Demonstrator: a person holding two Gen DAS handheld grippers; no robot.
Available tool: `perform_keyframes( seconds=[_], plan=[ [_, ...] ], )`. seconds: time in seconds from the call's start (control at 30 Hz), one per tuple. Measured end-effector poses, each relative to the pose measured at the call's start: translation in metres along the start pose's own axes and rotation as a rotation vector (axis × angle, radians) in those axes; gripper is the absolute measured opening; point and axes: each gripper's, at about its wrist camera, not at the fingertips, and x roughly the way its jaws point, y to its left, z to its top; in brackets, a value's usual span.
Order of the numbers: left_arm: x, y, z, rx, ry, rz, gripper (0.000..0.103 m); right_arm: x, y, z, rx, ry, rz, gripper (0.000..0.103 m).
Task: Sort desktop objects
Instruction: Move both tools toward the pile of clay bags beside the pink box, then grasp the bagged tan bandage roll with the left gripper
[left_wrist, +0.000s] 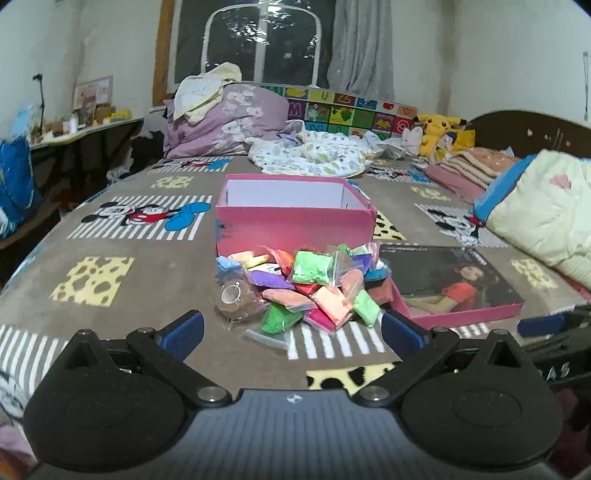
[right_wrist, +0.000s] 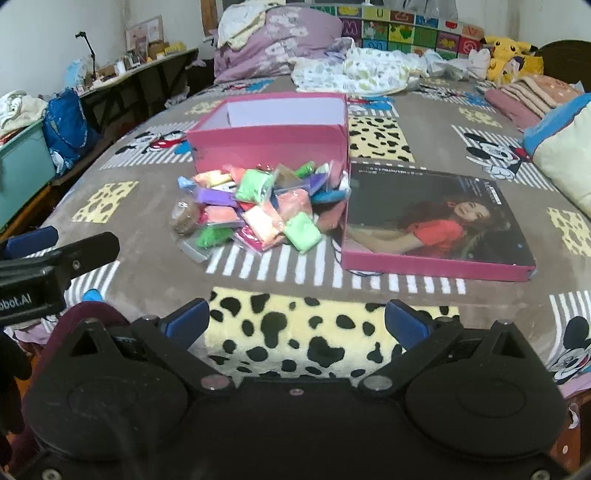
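Note:
A pile of small coloured clay packets (left_wrist: 310, 286) (right_wrist: 258, 210) lies on the bed cover in front of an open pink box (left_wrist: 295, 221) (right_wrist: 271, 138). A brown tape roll (left_wrist: 236, 301) (right_wrist: 186, 218) sits at the pile's left edge. The box lid (left_wrist: 454, 288) (right_wrist: 432, 225), with a woman's picture, lies flat to the right of the pile. My left gripper (left_wrist: 291, 328) is open and empty, just short of the pile. My right gripper (right_wrist: 295, 317) is open and empty, farther back from the pile.
The bed cover (left_wrist: 110, 280) (right_wrist: 380, 284) carries quilts and pillows: a purple quilt (left_wrist: 229, 118) at the back, folded blankets (left_wrist: 476, 170) and a pale pillow (left_wrist: 546, 210) on the right. A cluttered desk (left_wrist: 85, 125) and a blue bag (right_wrist: 66, 125) stand left of the bed.

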Motion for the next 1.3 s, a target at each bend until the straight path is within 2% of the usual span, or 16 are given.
perform_keyframes(
  seconds=[0.23,0.4,0.73,0.83,0.9,0.97,1.03,1.17,1.3],
  plan=[
    [0.038,0.01,-0.001,0.012,0.08,-0.017,0.103,0.03,-0.011,0.006,0.016,-0.01,0.006,0.103],
    [0.063,0.02,-0.003,0.011,0.119,-0.013,0.103,0.055,-0.02,0.01,0.019,-0.059,0.039,0.103],
    [0.115,0.046,-0.001,-0.004,0.142,0.034,0.103,0.12,-0.016,0.032,-0.072,-0.02,0.079,0.103],
    [0.128,0.057,0.003,-0.041,0.144,0.031,0.102,0.14,-0.012,0.039,-0.086,-0.016,0.11,0.103],
    [0.137,0.065,0.007,-0.065,0.144,0.024,0.097,0.153,-0.01,0.043,-0.095,-0.038,0.119,0.103],
    [0.148,0.072,0.009,-0.072,0.147,0.019,0.088,0.164,-0.007,0.045,-0.109,-0.07,0.118,0.103],
    [0.157,0.076,0.011,-0.085,0.154,0.019,0.085,0.17,-0.005,0.044,-0.121,-0.116,0.121,0.102],
    [0.175,0.083,0.011,-0.11,0.17,0.016,0.084,0.172,-0.003,0.032,-0.131,-0.231,0.129,0.102],
    [0.189,0.083,0.007,-0.12,0.183,0.008,0.083,0.178,-0.002,0.025,-0.138,-0.231,0.184,0.102]
  ],
)
